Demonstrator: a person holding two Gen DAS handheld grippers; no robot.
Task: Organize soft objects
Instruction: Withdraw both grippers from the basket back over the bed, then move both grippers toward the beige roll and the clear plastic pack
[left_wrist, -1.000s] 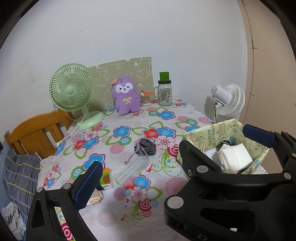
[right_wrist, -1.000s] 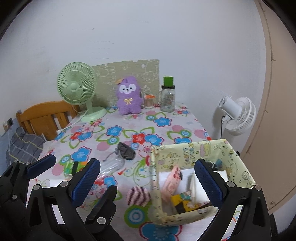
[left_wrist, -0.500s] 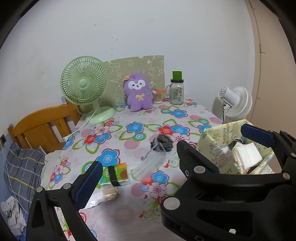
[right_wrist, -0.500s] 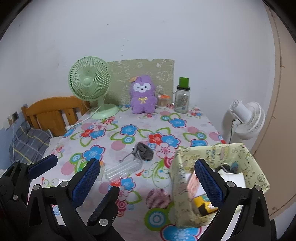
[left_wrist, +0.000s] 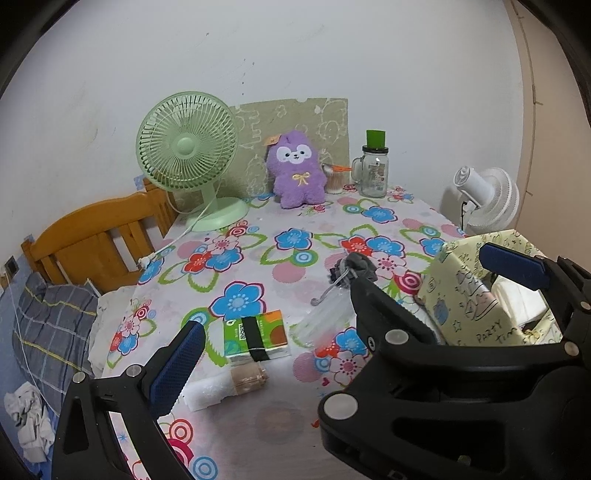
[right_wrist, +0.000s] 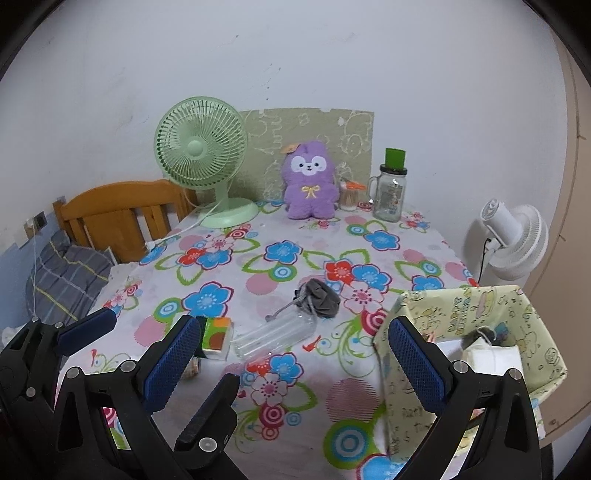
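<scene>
Left gripper (left_wrist: 347, 306) wide apart, holding nothing; tissue pack (left_wrist: 256, 332) near-left on floral table (left_wrist: 266, 424); grey pouch (right_wrist: 320, 297) at centre; purple plush (right_wrist: 310, 184) far; right gripper (right_wrist: 291, 360) wide, empty; fabric bin (right_wrist: 517, 317) near-right.

Fabric bin (left_wrist: 466, 295) at counter's right edge: far wall and most contents hidden behind right gripper (left_wrist: 436, 291) in left wrist view; white folded item inside only partly visible. Clear bottle (left_wrist: 325, 319): right end covered by that gripper's finger. Small jar (left_wrist: 248, 377) near counter's front edge: contents unreadable. Tissue pack (right_wrist: 217, 333): left part hidden behind gripper finger in right wrist view.
</scene>
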